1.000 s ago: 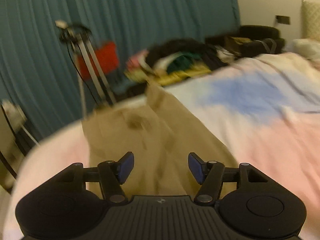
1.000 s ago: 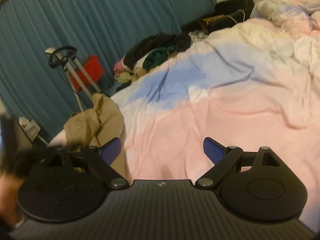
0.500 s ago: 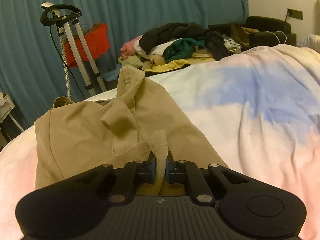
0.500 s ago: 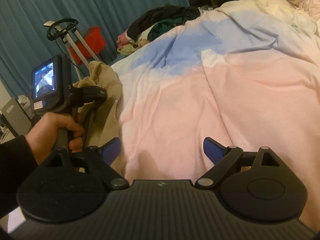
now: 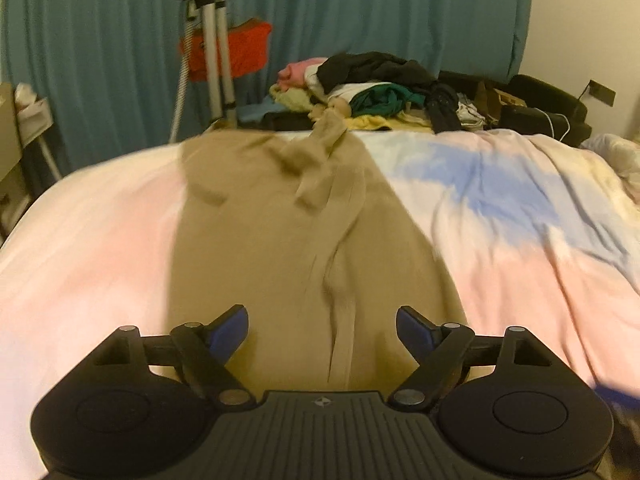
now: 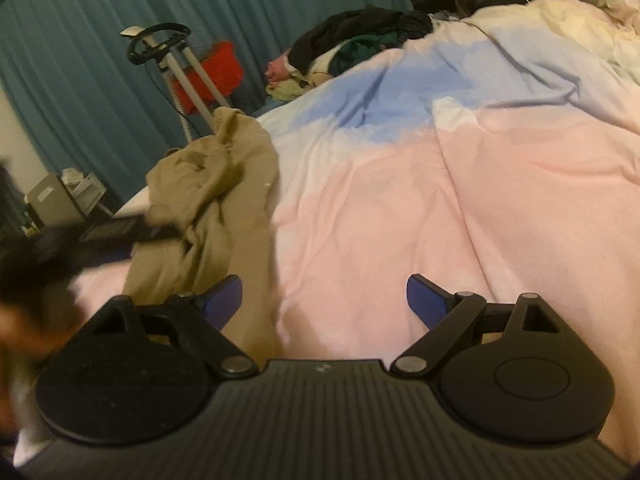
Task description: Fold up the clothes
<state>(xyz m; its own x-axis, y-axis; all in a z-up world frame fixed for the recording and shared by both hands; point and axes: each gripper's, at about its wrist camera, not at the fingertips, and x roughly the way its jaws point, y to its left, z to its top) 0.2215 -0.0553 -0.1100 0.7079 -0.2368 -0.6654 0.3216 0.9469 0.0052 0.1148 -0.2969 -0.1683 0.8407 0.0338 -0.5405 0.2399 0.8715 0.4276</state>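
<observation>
The tan trousers [image 5: 304, 240] are lying stretched out along the left part of the bed [image 5: 520, 220], on its pink and blue cover; the left gripper [image 5: 322, 326] is hovering over their near end, its fingers [image 5: 228, 326] spread wide and holding nothing; the right gripper [image 6: 324, 298] is hanging over the pink cover just beside the trousers [image 6: 208, 208], its fingers [image 6: 426, 298] also wide apart and empty; a pile of clothes [image 5: 368, 88] is sitting beyond the bed before a teal curtain [image 5: 100, 60].

trousers [image 5: 280, 240]: plain tan
duvet [image 6: 460, 200]: pink, blue, white patches
curtain [image 5: 100, 60]: teal, pleated
pads [image 5: 230, 326]: blue
bag [image 5: 236, 50]: red
</observation>
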